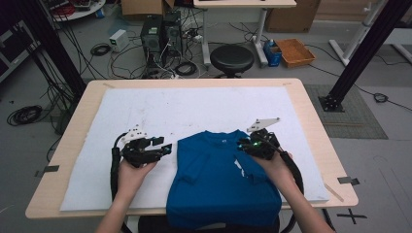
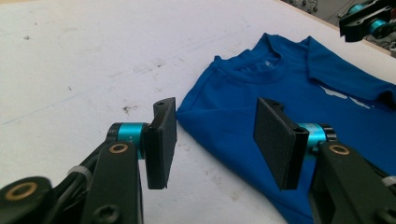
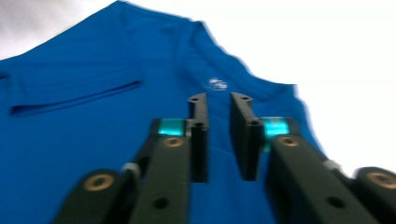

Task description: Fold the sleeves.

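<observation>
A soft, light blue T-shirt (image 1: 221,177) lies half-folded on the desk (image 1: 301,97); best pinched at a sleeve edge by the wide-open, empty left tool (image 2: 215,142) or the slightly parted, empty right tool (image 3: 218,135).

I am looking down on a light wooden table (image 1: 311,116) carrying a white mat (image 1: 160,111). Beyond its far edge a black round stool (image 1: 231,58) is standing on the grey floor (image 1: 384,145), beside computer towers (image 1: 160,34) with cables trailing around them. A cardboard tray (image 1: 295,52) is lying past the far right corner, and black frame posts (image 1: 362,53) are flanking both sides.
</observation>
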